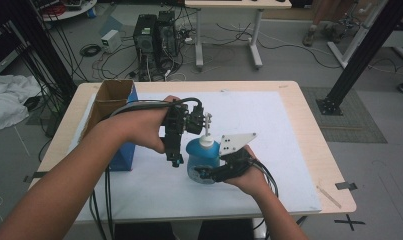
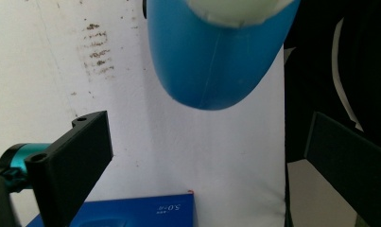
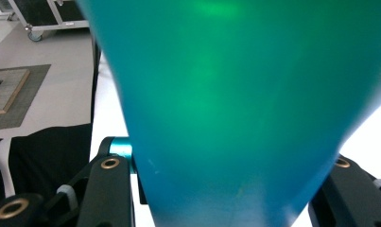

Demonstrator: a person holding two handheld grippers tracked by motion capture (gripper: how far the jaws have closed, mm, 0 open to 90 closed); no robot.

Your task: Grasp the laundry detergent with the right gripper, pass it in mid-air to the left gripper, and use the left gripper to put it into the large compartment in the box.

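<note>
Blue bottle [image 1: 203,160] is clamped in my right hand-held gripper [image 1: 215,172]; left hand-held gripper [image 1: 175,159] gapes empty beside it, could knock the pump [image 1: 206,131] and tip it

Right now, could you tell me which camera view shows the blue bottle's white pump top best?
The high view: the white pump top stands whole above the blue bottle, held by the right gripper. The left gripper view catches just a white edge at its top; the right gripper view gives blue body.
</note>
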